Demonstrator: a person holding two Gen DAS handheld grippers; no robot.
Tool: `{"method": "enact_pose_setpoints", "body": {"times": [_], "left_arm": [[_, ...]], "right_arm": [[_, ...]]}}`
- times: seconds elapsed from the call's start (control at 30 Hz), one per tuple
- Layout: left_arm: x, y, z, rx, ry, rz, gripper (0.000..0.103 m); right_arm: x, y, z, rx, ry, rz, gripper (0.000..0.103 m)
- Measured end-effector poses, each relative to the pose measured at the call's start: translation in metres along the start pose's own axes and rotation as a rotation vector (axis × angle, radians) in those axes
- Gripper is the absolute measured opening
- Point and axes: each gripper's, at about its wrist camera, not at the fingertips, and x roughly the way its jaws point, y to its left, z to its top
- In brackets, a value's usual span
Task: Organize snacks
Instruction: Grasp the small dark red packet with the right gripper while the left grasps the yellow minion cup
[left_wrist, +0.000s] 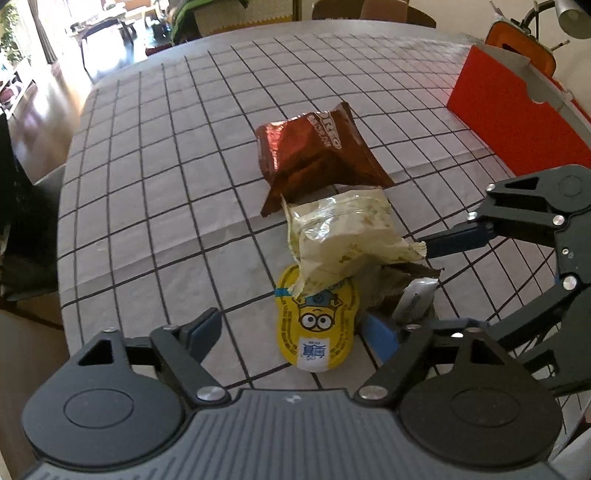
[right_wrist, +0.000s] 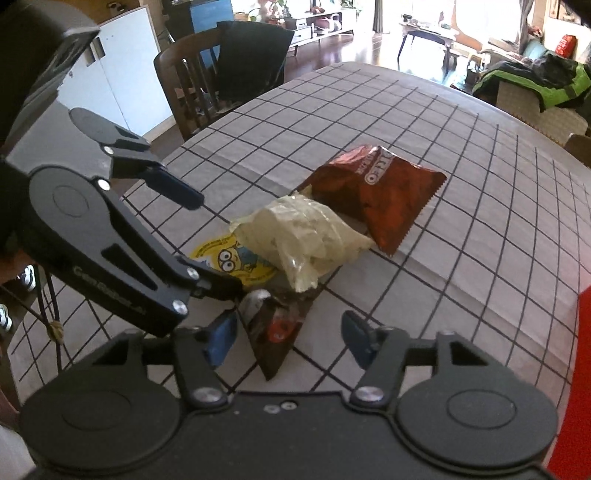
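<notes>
tablecloth (left_wrist: 155, 206) checked, red box (left_wrist: 517, 125) at its far right. red bag (left_wrist: 314, 155) lies beyond the pale bag (left_wrist: 340, 236), which overlaps the yellow pouch (left_wrist: 317, 325). left gripper (left_wrist: 295, 332) open around the pouch; right gripper (right_wrist: 288, 332) open around a dark wrapper (right_wrist: 275, 332).

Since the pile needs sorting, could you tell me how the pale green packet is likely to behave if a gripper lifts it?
The pale green packet looks crinkled and puffy, so probably floppy and light. Its film is glossy, so it may slip. It overlaps the yellow pouch, which could shift.
</notes>
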Motion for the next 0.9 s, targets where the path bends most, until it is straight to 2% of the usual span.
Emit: {"method": "enact_pose_setpoints", "body": {"times": [0.2, 0.37, 0.43, 0.5, 0.63, 0.9], "left_arm": [[0.009, -0.003, 0.006, 0.022, 0.022, -0.014, 0.073], [0.013, -0.012, 0.007, 0.066, 0.025, 0.017, 0.068], [0.012, -0.015, 0.007, 0.074, 0.019, 0.014, 0.063], [0.011, -0.017, 0.007, 0.082, 0.015, 0.010, 0.052], [0.011, -0.020, 0.007, 0.083, 0.015, 0.017, 0.052], [0.002, -0.009, 0.000, -0.033, 0.040, -0.032, 0.052]], "right_arm": [[0.007, 0.000, 0.002, -0.037, 0.003, 0.003, 0.046], [0.004, -0.003, -0.002, -0.043, -0.004, -0.008, 0.040], [0.002, -0.006, -0.003, -0.024, -0.009, -0.002, 0.037], [0.002, -0.008, -0.004, -0.018, -0.016, -0.009, 0.036], [0.000, -0.008, -0.007, -0.002, -0.029, -0.014, 0.031], [-0.017, -0.017, -0.016, 0.081, -0.060, -0.006, 0.025]]}}
